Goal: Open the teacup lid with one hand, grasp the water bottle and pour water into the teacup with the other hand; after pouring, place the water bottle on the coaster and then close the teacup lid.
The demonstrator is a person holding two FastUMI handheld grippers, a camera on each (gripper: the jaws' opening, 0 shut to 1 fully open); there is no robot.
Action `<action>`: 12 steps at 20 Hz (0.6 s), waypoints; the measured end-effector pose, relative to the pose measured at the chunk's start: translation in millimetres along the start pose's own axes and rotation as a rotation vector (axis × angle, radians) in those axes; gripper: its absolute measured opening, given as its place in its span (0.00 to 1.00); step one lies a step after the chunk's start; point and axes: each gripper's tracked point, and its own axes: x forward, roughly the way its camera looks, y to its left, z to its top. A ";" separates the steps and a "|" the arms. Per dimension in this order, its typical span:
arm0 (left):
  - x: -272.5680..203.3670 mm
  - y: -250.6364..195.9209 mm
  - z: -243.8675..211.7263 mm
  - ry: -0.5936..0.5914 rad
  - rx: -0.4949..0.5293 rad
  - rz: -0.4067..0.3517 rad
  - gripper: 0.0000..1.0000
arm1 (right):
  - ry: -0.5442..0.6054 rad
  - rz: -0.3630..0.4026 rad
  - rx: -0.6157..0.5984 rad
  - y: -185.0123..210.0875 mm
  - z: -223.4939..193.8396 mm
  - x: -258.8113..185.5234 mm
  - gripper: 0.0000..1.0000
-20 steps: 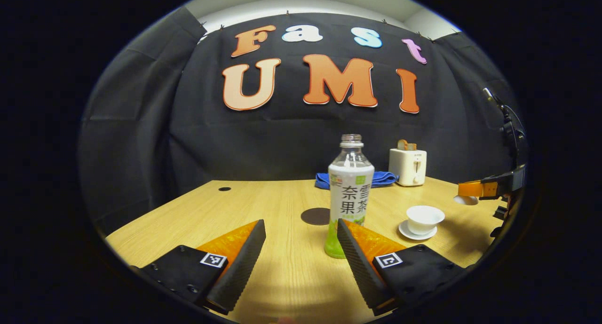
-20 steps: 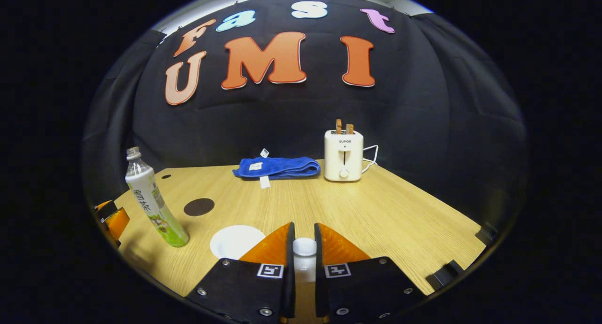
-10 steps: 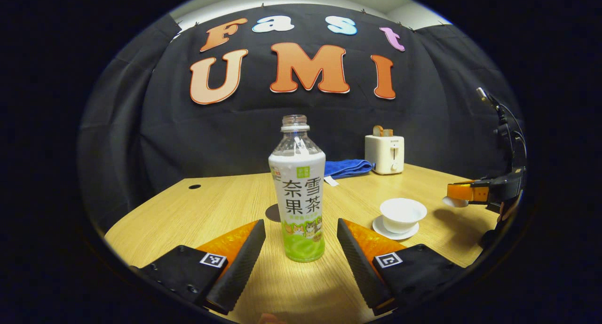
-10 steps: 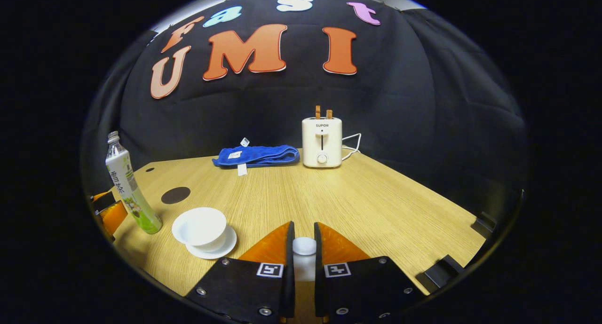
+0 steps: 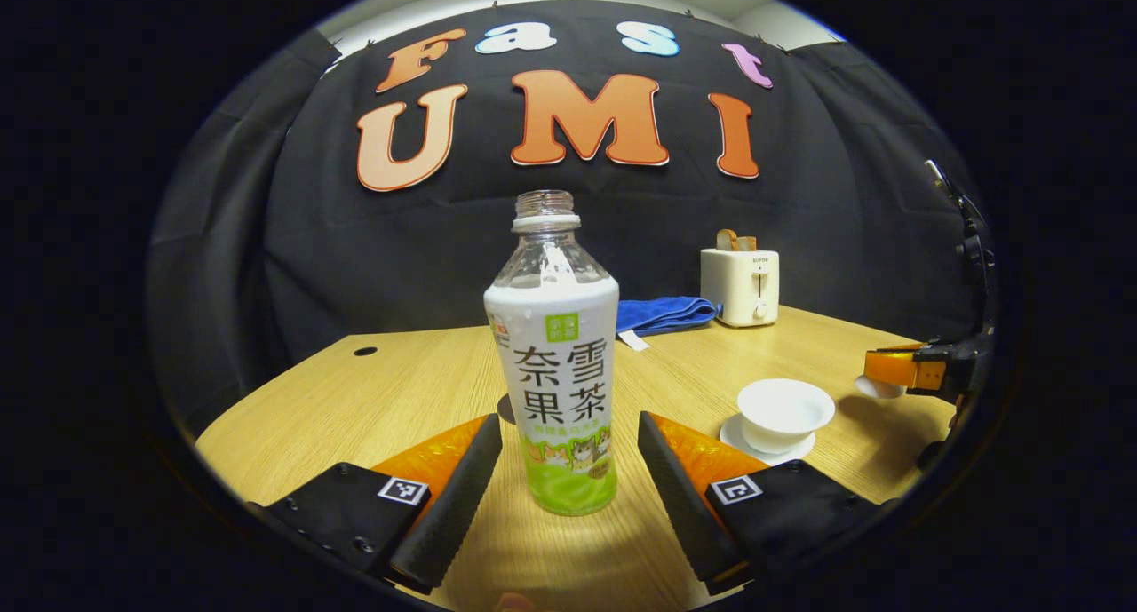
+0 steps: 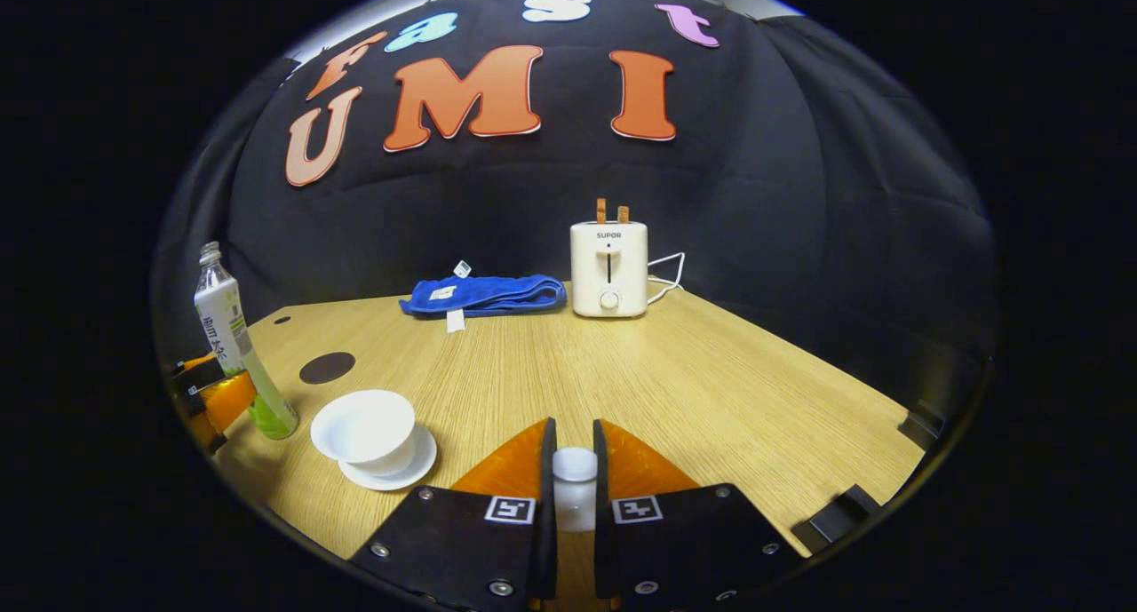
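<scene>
On table (image 5: 409, 390), bottle (image 5: 558, 363) stands untouched between left gripper's (image 5: 568, 470) wide-spread fingers (image 5: 457, 488).

A staged recording booth — black cloth wall (image 6: 799, 239) behind a wooden table (image 6: 711, 390) with a toaster (image 6: 608, 268).

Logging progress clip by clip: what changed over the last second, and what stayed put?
The left gripper closed in on the water bottle, which now stands between its open fingers, ungrasped. The right gripper drew away from the teacup, carrying the teacup lid clamped. Bottle, cup, coaster, toaster and blue towel stayed in place.
</scene>
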 end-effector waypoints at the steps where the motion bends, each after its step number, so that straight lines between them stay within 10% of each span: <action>1: 3.0 -0.2 2.4 -0.005 0.001 0.004 0.99 | 0.000 0.001 -0.002 0.8 -0.1 -0.3 0.17; 10: 16.1 5.9 2.9 -0.011 -0.011 0.023 0.97 | -0.026 0.018 0.003 3.6 2.5 -2.8 0.17; 12: 16.5 5.9 4.1 -0.016 0.002 0.031 0.72 | -0.030 0.020 0.004 2.9 3.5 -2.9 0.17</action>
